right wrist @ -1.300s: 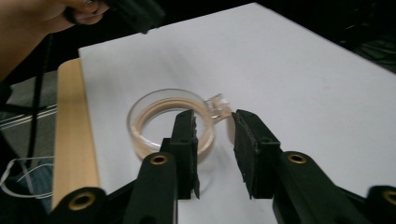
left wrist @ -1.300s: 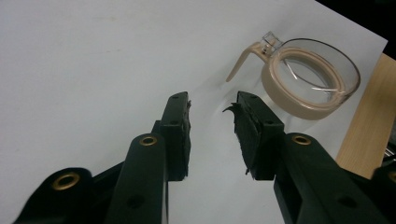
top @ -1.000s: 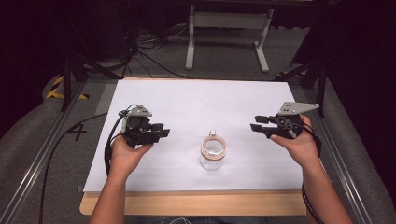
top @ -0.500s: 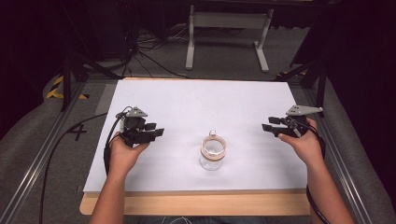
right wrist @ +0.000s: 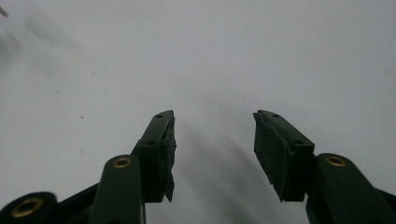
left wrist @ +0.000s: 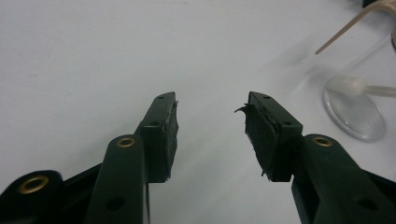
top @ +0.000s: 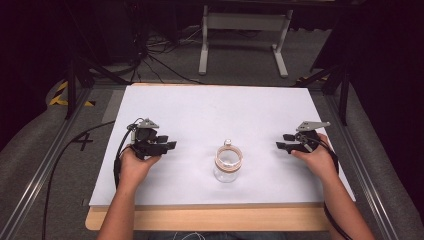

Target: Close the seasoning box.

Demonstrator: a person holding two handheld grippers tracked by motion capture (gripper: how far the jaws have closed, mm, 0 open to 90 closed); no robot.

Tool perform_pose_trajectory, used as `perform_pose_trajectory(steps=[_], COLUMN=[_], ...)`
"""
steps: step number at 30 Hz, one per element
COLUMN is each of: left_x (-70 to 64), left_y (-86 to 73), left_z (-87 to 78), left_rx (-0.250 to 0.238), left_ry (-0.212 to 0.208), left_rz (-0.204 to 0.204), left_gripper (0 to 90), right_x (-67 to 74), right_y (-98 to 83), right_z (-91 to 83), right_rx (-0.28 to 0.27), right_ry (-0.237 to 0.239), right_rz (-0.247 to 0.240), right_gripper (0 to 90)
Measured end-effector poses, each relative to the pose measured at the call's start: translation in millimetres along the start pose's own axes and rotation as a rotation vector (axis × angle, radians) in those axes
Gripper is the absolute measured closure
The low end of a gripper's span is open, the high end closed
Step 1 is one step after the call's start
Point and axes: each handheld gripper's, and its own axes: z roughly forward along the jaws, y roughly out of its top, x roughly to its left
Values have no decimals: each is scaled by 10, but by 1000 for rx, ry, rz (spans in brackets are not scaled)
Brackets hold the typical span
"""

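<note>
A clear glass jar (top: 228,164) with a tan rim stands upright near the middle front of the white table sheet (top: 210,115). Its glass base (left wrist: 355,112) shows at the right of the left gripper view. My left gripper (top: 169,146) sits low over the sheet, left of the jar, pointing toward it. Its jaws have just been opening and hold nothing (left wrist: 211,122). My right gripper (top: 283,141) rests low on the right side, pointing left at the jar. Its jaws have also just been opening, with bare sheet between them (right wrist: 214,133).
The sheet lies on a wooden board (top: 210,219) whose edge shows at the front. Metal rails (top: 45,170) run along both sides. Cables (top: 150,55) and a grey stand (top: 245,30) lie on the floor beyond the far edge.
Both hands have dropped toward the sheet; the right one sank further and drew outward to the right. Both pairs of jaws stand wider than before. The jar has not moved.
</note>
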Motion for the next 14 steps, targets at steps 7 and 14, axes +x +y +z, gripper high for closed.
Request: perform_pose_trajectory(steps=[7, 14], left_x=[6, -4], left_y=[-23, -18], left_z=[48, 32], left_rx=[16, 7], left_ry=[-9, -10], left_rz=[4, 13], left_gripper=[533, 509], right_x=[91, 136], right_y=[18, 46], right_z=[89, 105], right_rx=[6, -1], right_ry=[24, 48], right_rz=[-37, -38], right_gripper=[487, 487])
